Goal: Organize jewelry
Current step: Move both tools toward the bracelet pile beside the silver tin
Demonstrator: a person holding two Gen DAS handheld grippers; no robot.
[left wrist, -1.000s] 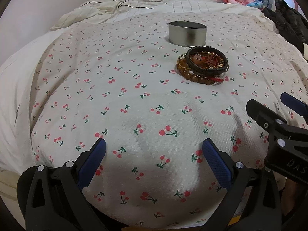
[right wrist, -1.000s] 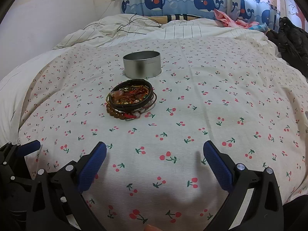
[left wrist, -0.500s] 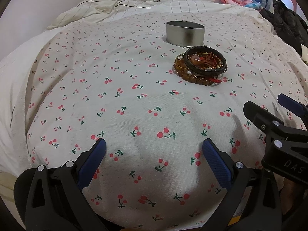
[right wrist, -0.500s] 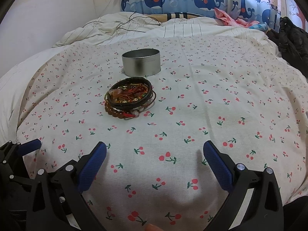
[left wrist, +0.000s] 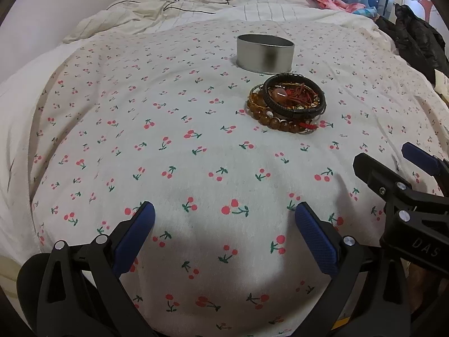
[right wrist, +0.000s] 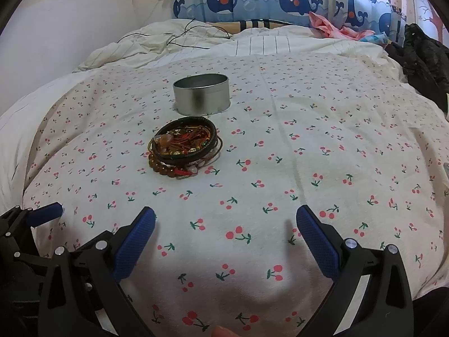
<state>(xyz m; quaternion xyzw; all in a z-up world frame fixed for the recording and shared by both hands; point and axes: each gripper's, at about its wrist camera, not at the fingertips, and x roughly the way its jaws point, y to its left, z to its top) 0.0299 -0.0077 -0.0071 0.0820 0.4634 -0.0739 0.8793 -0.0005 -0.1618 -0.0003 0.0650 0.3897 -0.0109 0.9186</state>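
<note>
Left gripper: jaws wide, nothing between them, low in its frame over the cherry-print sheet. Right gripper: jaws equally wide, empty, low centre of its frame. The two tools sit side by side; each shows at the edge of the other's view, right gripper at the left view's right margin, left gripper at the right view's lower left.

Bracelets: one heap of stacked rings, amber beads undermost, dark braided band on top, red cord inside. In the left view it lies above and right of the jaws; in the right view above and left of them. It therefore lies ahead, between the two tools. The heap is roughly round, no clear long axis. Which tool is nearer cannot be told.

Tin: open, upright, just beyond the heap, a narrow gap between them; contents not visible.

Judgement: nothing sorted yet. Both tools point level and forward along the bed, neither tilted toward the heap.
</note>
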